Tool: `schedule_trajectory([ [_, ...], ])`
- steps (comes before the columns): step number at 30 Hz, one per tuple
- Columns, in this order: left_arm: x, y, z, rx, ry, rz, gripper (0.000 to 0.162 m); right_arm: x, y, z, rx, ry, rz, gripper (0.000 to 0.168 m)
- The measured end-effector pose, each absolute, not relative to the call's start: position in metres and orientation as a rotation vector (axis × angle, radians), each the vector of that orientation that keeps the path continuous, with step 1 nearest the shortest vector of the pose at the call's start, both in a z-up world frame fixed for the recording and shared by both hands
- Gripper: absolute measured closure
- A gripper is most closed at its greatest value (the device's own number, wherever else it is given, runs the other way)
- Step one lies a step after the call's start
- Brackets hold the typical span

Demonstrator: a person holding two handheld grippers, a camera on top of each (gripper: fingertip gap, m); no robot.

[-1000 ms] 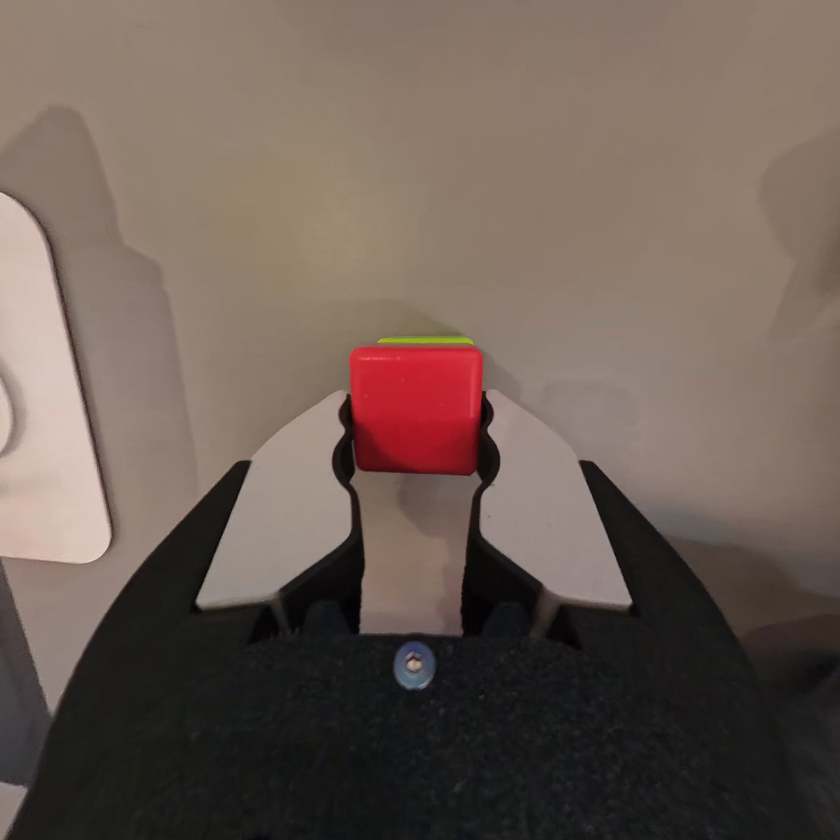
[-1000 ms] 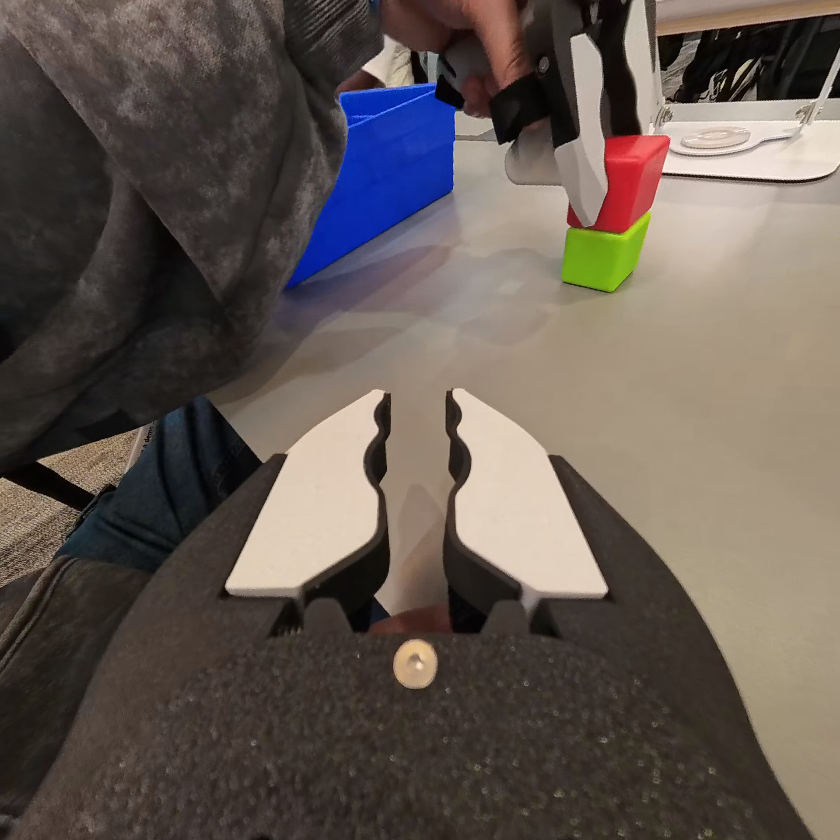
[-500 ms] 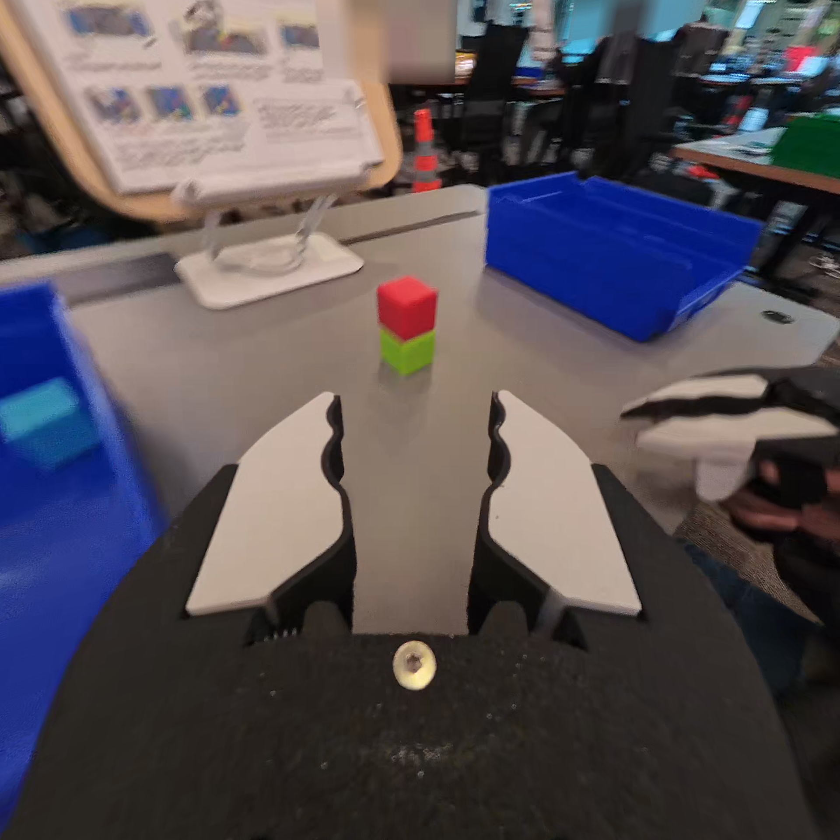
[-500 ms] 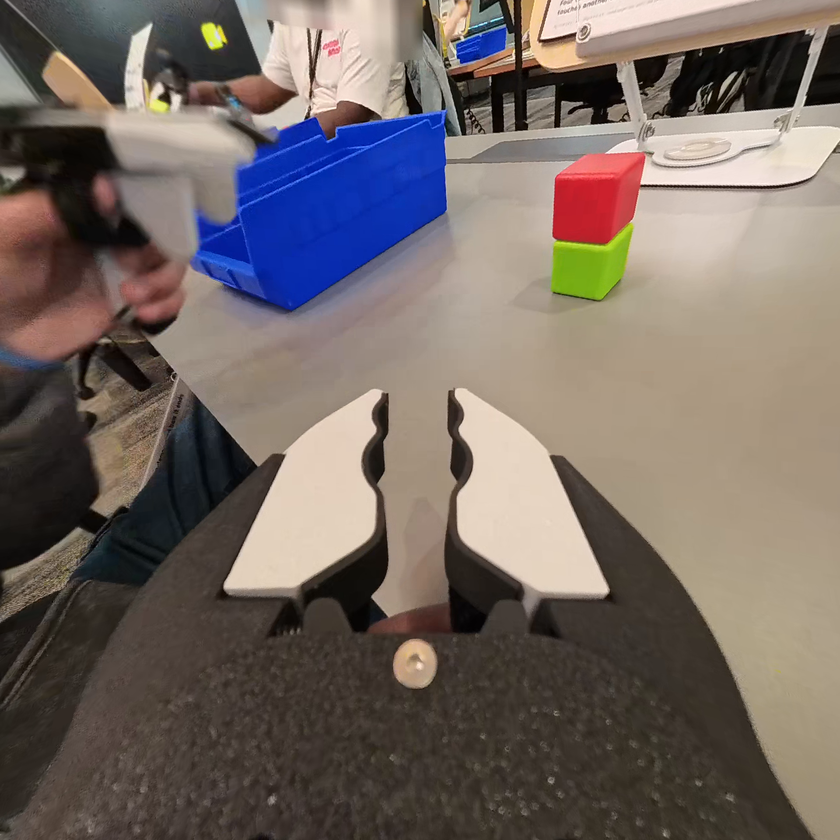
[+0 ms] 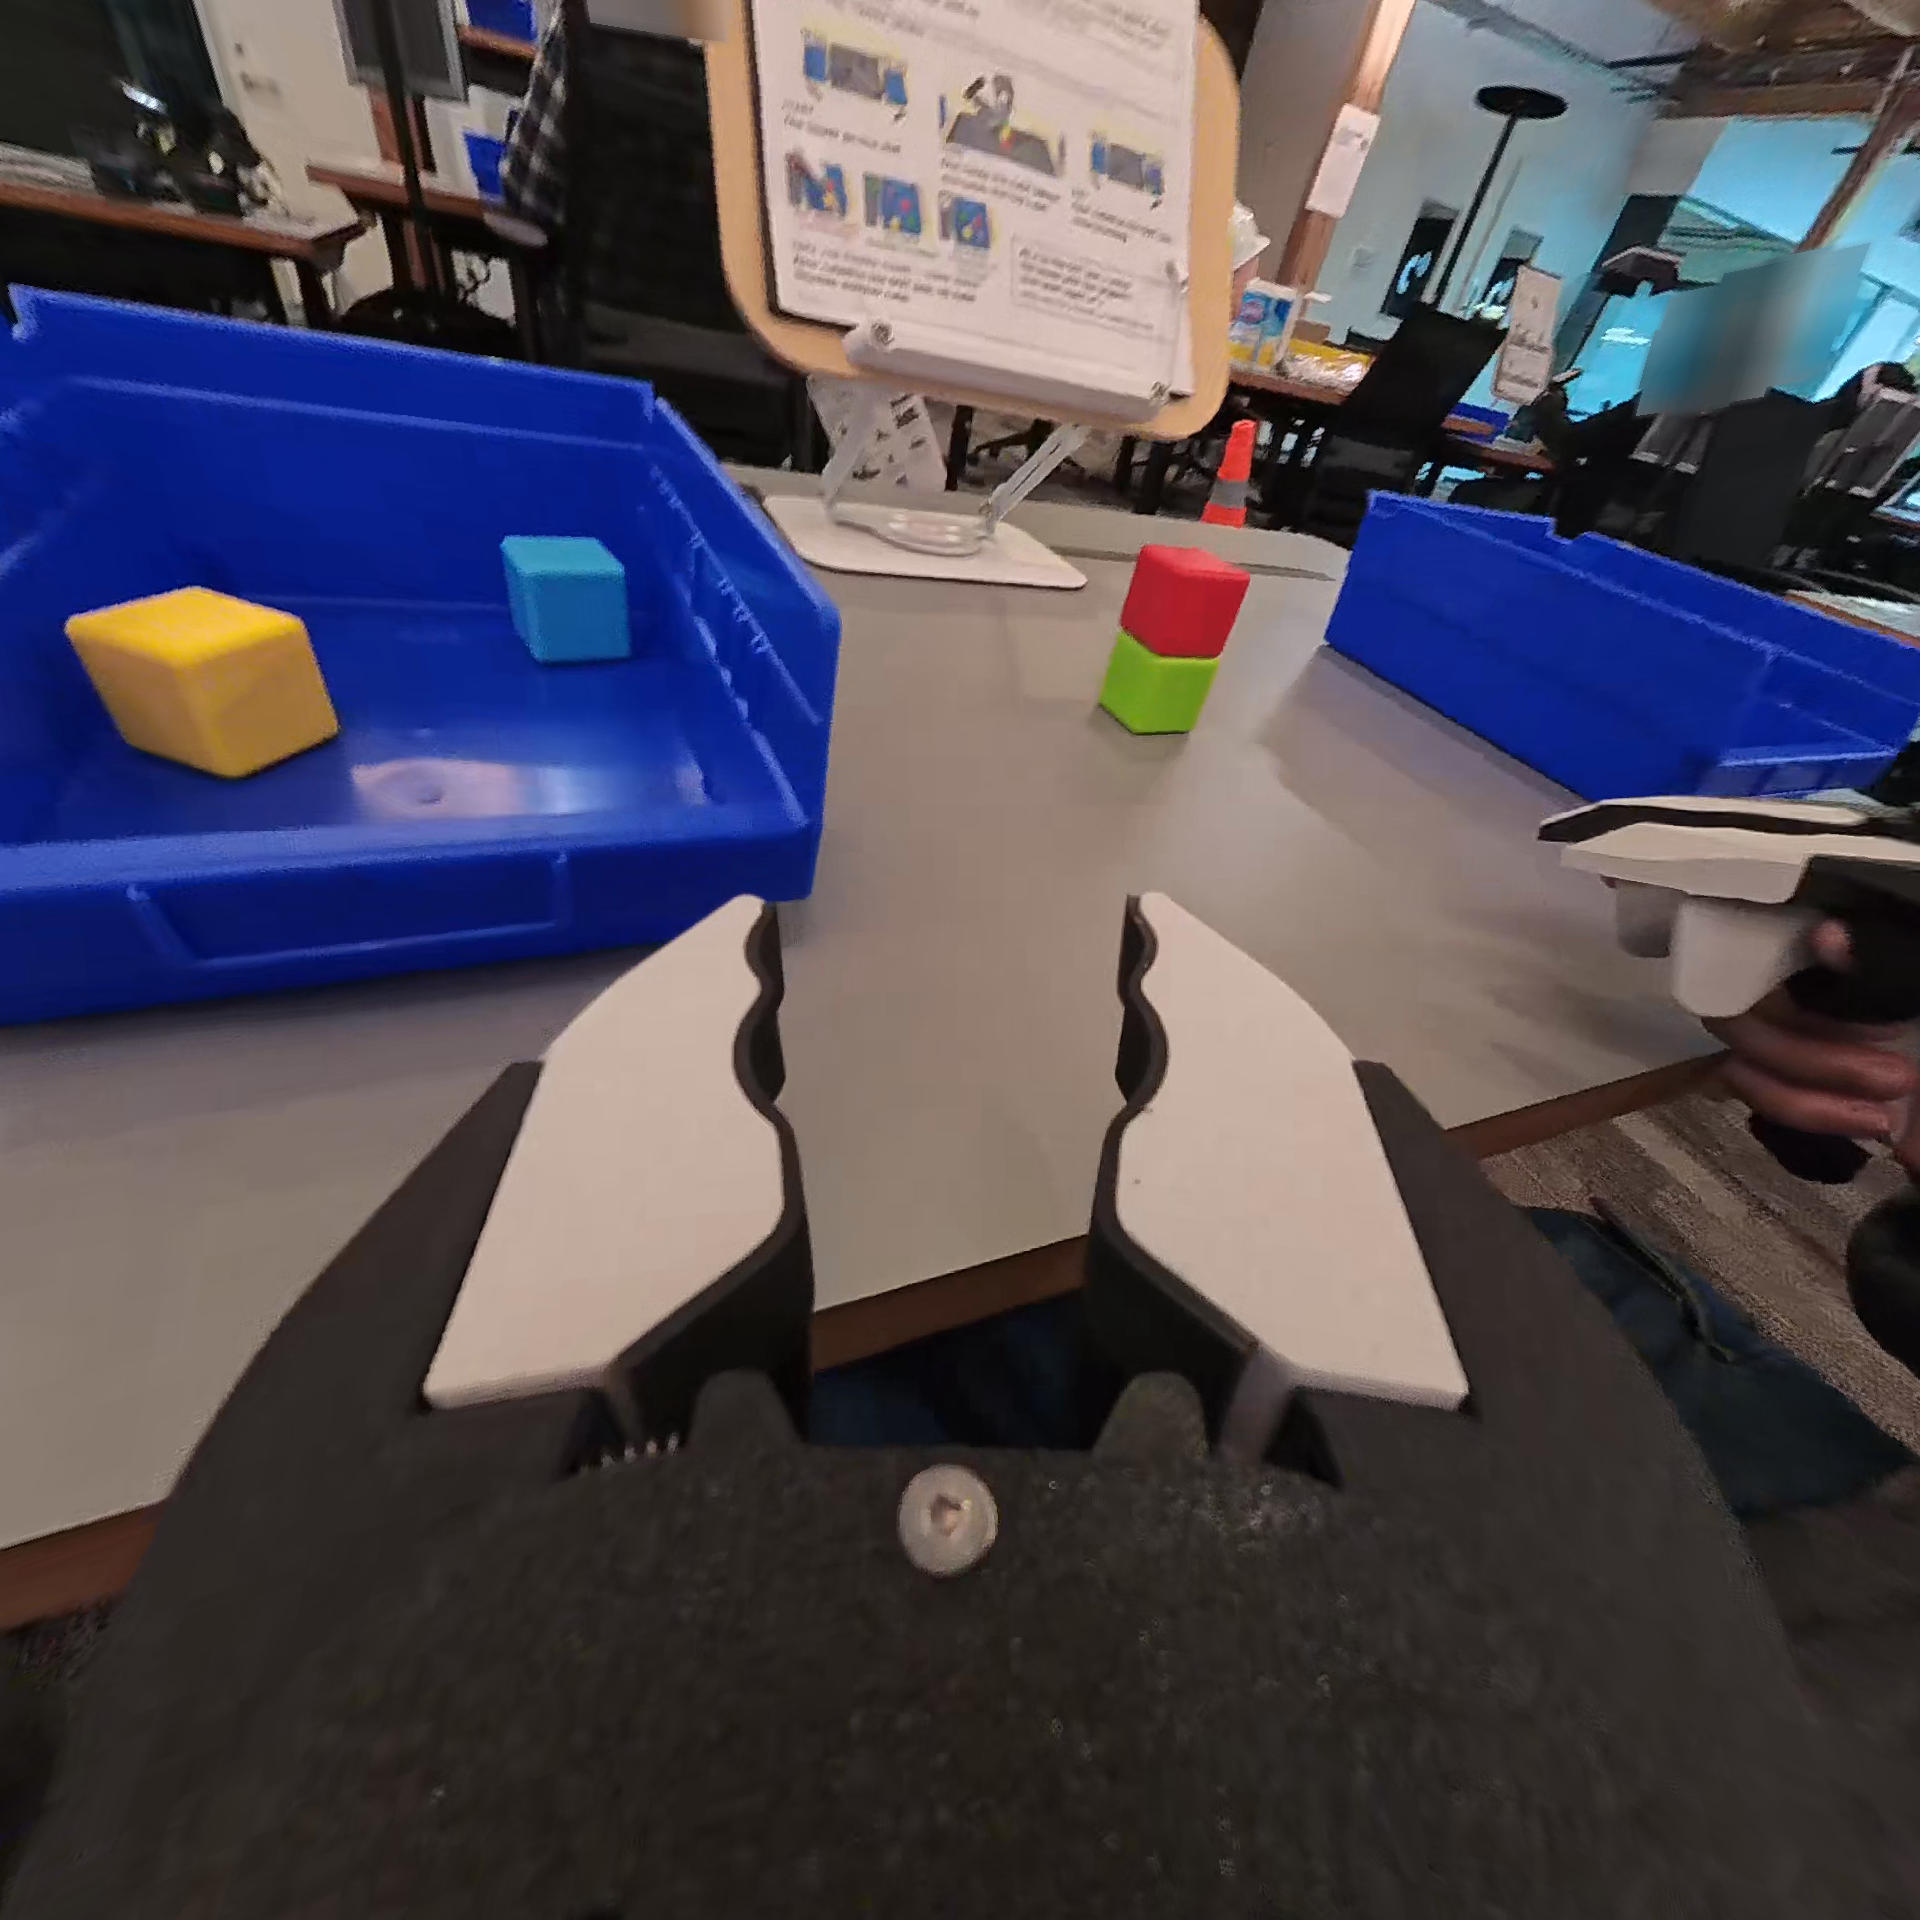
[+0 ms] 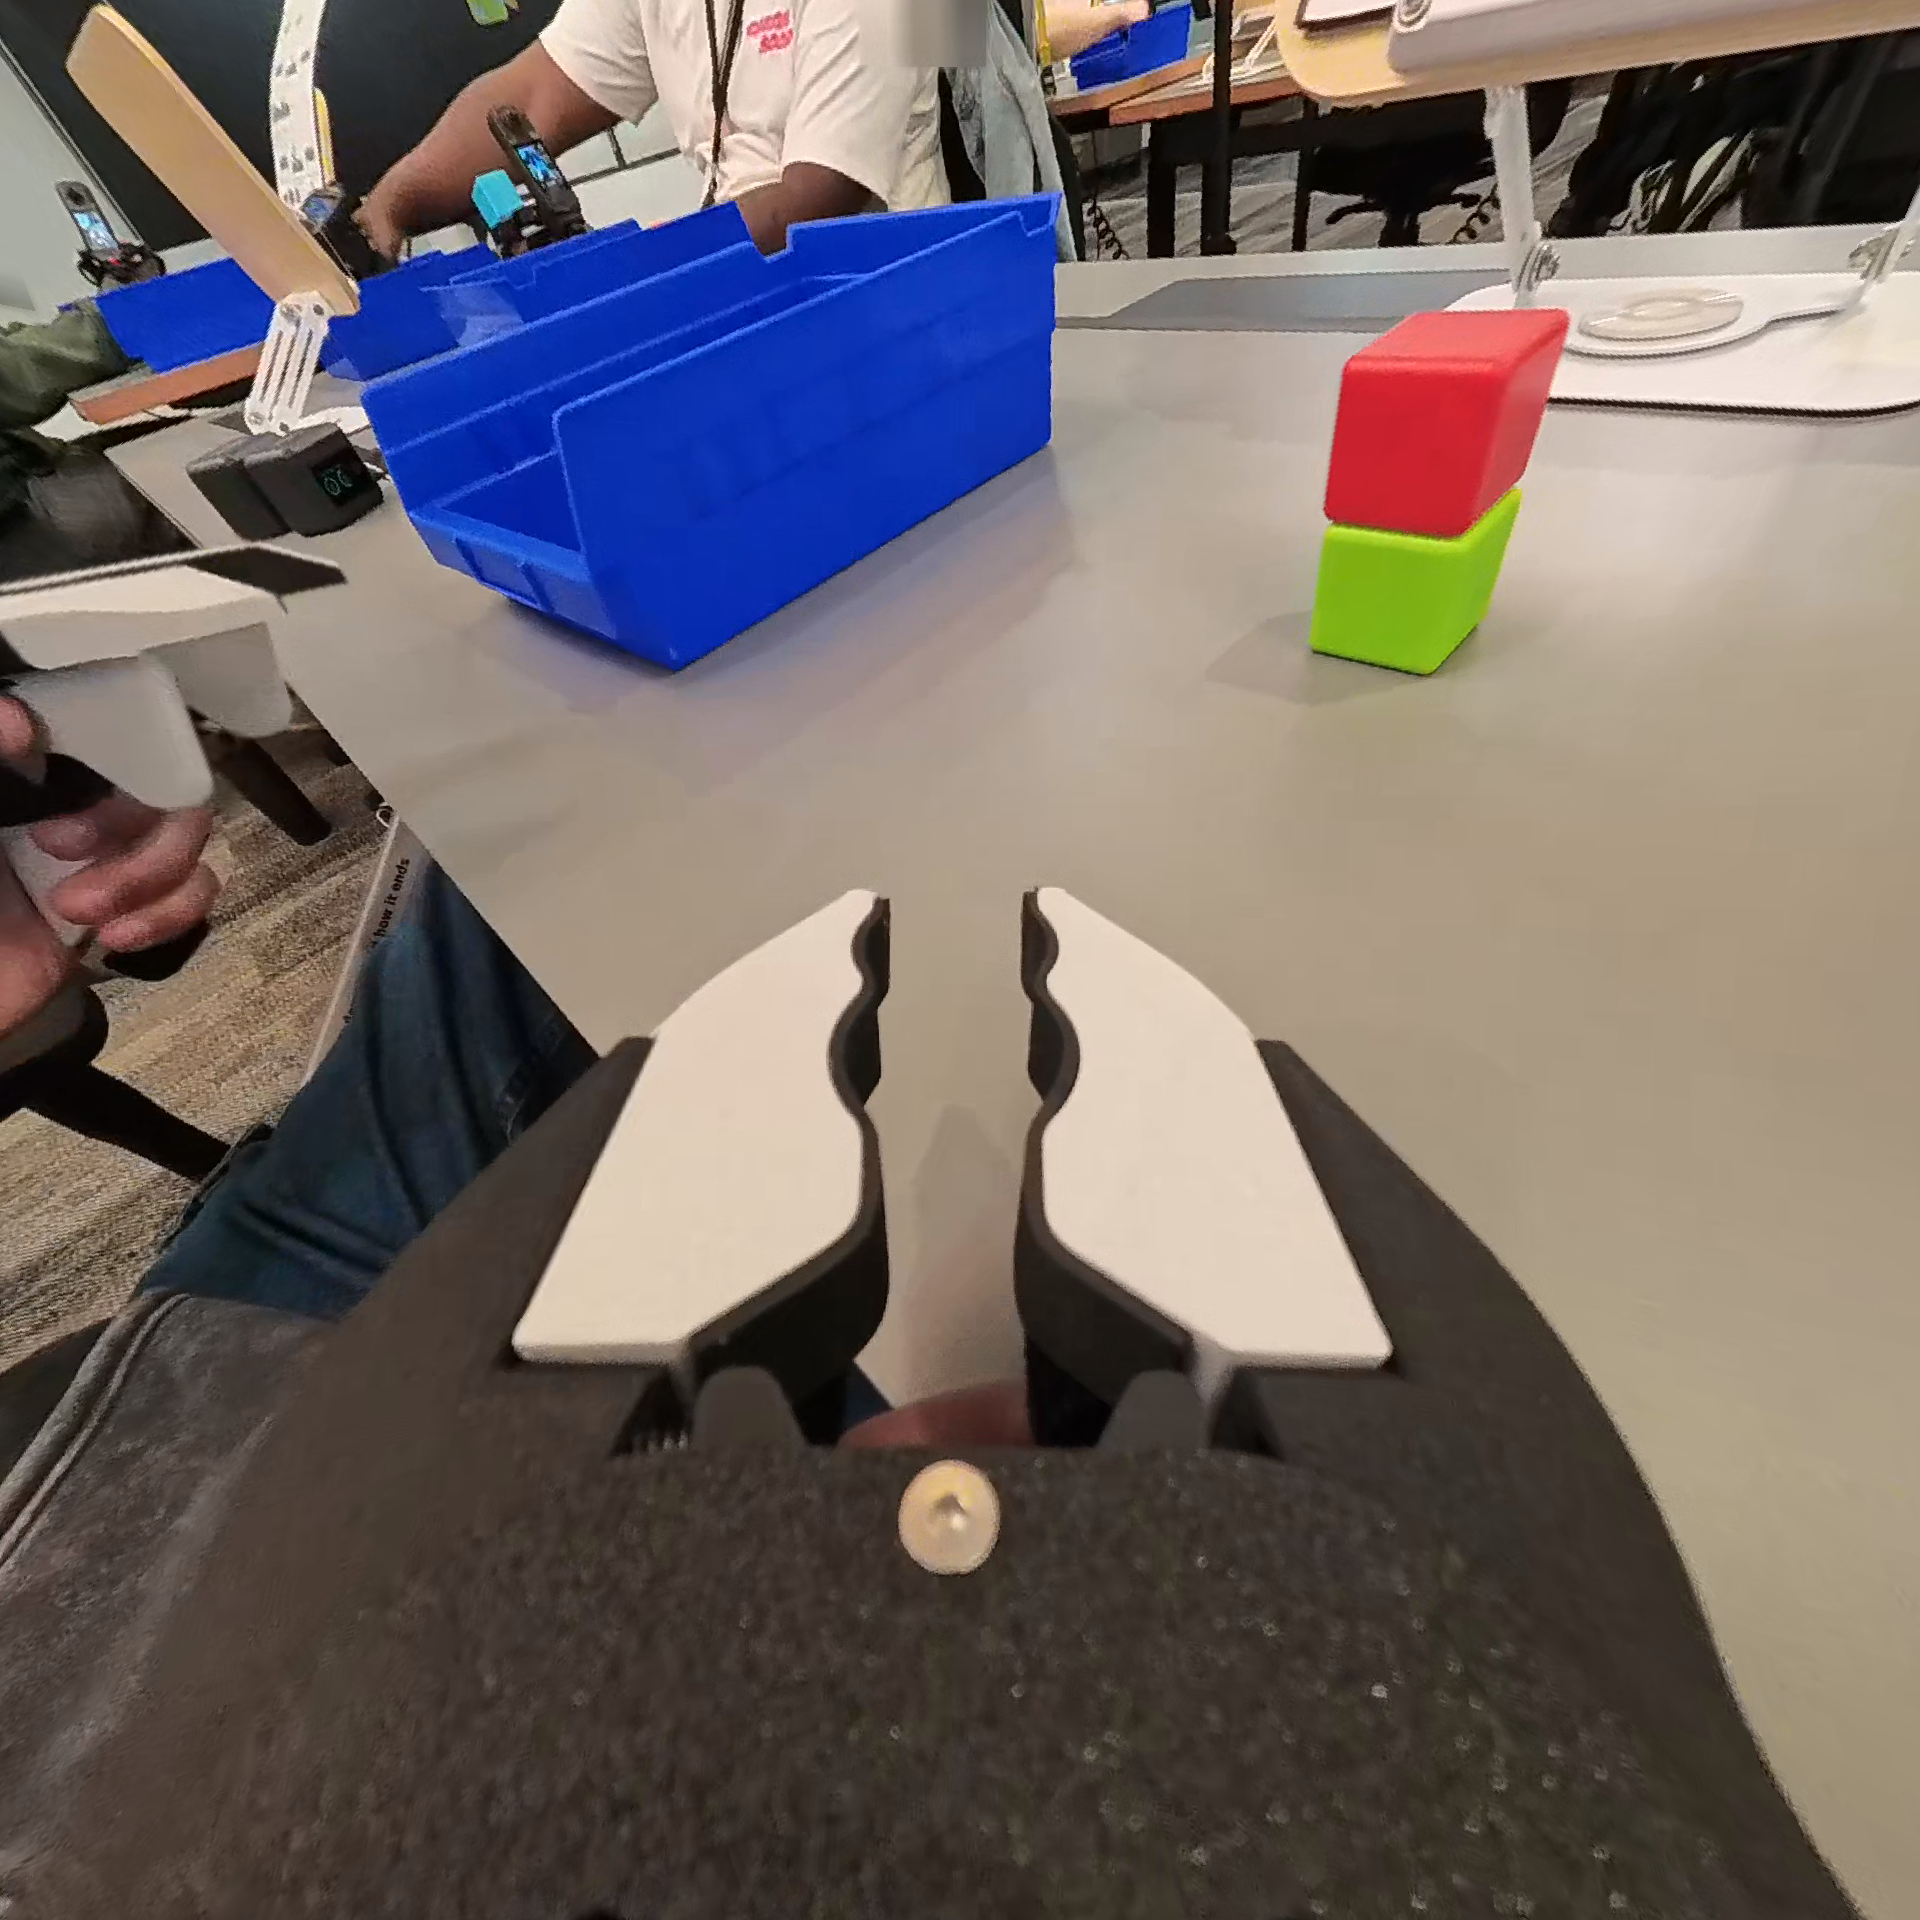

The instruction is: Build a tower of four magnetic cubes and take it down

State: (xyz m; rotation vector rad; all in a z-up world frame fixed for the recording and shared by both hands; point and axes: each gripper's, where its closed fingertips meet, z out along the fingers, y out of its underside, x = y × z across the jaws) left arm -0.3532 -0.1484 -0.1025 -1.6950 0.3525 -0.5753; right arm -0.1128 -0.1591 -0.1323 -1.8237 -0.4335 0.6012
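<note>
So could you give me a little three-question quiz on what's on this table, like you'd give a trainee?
1. True or false: the red cube sits on top of the green cube.
2. Which cubes lie in the blue bin on the left? A) yellow and light blue B) red and green C) none
3. Fill in: the left tool holds ____.

Key: 1 true. 2 A: the yellow cube and the light blue cube. 3 nothing; it is open.
</note>
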Motion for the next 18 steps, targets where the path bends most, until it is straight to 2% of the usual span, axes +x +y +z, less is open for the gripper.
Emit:
schedule_trajectory([
  [5, -0.363, -0.139, -0.104, -1.709, 0.285, -0.535, 0.098, -0.113, -0.159, -0.133, -1.828, -0.437, 0.593, 0.144],
  [9, -0.372, -0.119, -0.084, -1.691, 0.314, -0.45, 0.098, -0.113, -0.159, -0.134, -1.831, -0.44, 0.594, 0.144],
  [15, -0.403, -0.052, -0.051, -1.894, 0.606, -0.19, 0.101, -0.112, -0.161, -0.133, -1.827, -0.448, 0.601, 0.144],
  [18, -0.438, -0.006, -0.039, -1.966, 0.745, 0.131, 0.109, -0.112, -0.161, -0.133, -1.827, -0.444, 0.611, 0.144],
])
